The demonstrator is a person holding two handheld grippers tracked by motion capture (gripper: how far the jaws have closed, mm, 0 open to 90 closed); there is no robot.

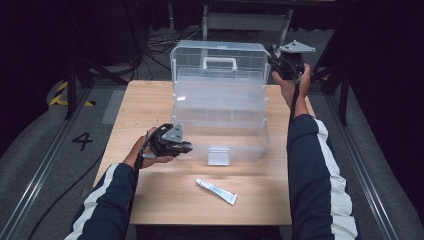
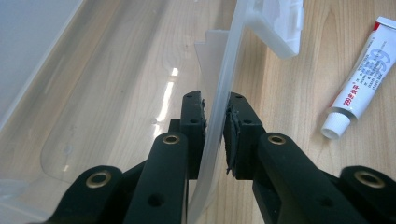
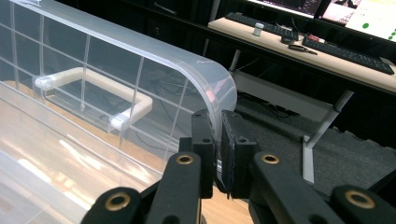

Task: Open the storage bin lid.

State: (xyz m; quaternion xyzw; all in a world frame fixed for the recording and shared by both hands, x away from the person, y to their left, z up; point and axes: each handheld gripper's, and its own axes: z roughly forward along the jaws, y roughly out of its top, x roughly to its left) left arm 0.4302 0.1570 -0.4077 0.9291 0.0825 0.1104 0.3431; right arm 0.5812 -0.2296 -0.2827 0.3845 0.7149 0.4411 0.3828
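Clear plastic makes up the storage box, which stands open in the middle of the wooden tabletop — its lid raised upright at the 12 o'clock side, with a white handle across its face. A white latch hangs on the box's front wall at 6 o'clock.

The left tool sits at about 8 o'clock from the box's centre, held in the person's left hand. In the left gripper view its jaws are clenched on the thin front wall of the box, one pad inside and one outside, both pressed against the plastic.

The right tool is up at 2 o'clock, held in the right hand at the lid's right edge. In the right gripper view its jaws are closed on the curved rim of the lid, the plastic pinched between the two pads, with the handle farther along the lid at 10 o'clock.

A small white tube with red print lies flat on the tabletop at 6 o'clock from the box, apart from it — in the left gripper view it lies at 2 o'clock, cap toward the camera.
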